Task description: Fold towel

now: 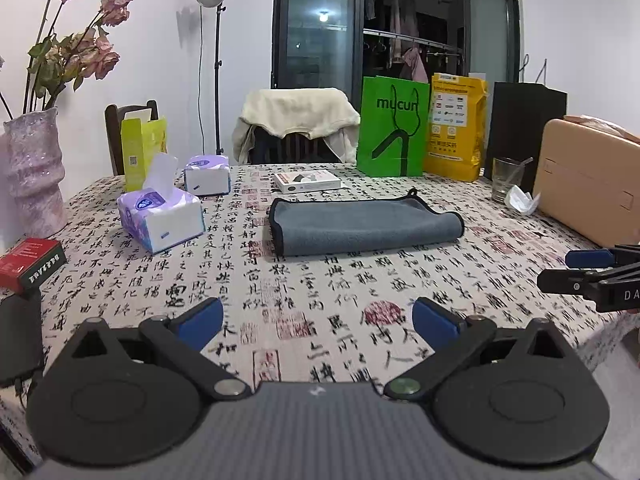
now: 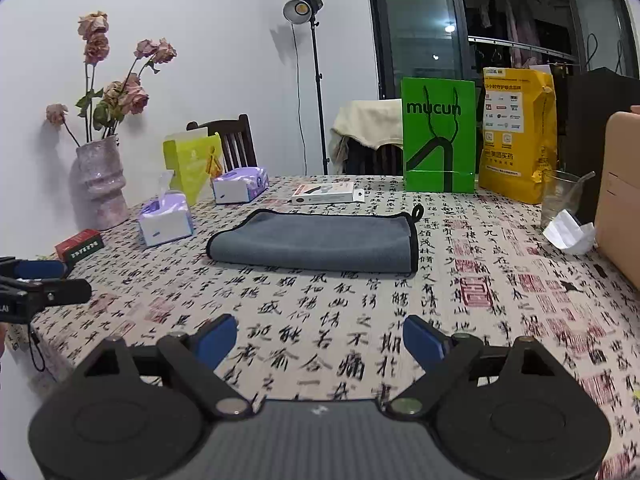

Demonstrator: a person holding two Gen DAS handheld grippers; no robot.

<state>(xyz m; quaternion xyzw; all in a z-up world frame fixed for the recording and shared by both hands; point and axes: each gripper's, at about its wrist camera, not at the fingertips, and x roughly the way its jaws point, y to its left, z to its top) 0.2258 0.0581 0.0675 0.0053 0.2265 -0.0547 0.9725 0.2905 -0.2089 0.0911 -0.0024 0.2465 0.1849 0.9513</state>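
Note:
A grey towel with black trim (image 1: 366, 228) lies folded flat near the middle of the table, a small black hang loop at its far right corner; it also shows in the right wrist view (image 2: 316, 242). My left gripper (image 1: 318, 320) is open and empty, held above the tablecloth well short of the towel. My right gripper (image 2: 320, 340) is open and empty, also short of the towel. Each gripper shows at the edge of the other's view: the right one (image 1: 576, 270) and the left one (image 2: 60, 280).
Two tissue packs (image 1: 160, 216) (image 1: 207, 174), a white box (image 1: 307, 182), a green bag (image 1: 394, 132), a yellow bag (image 1: 456, 132), a glass (image 1: 506, 178), a tan box (image 1: 588, 188), a vase (image 1: 34, 172) and a red box (image 1: 32, 264) ring the towel.

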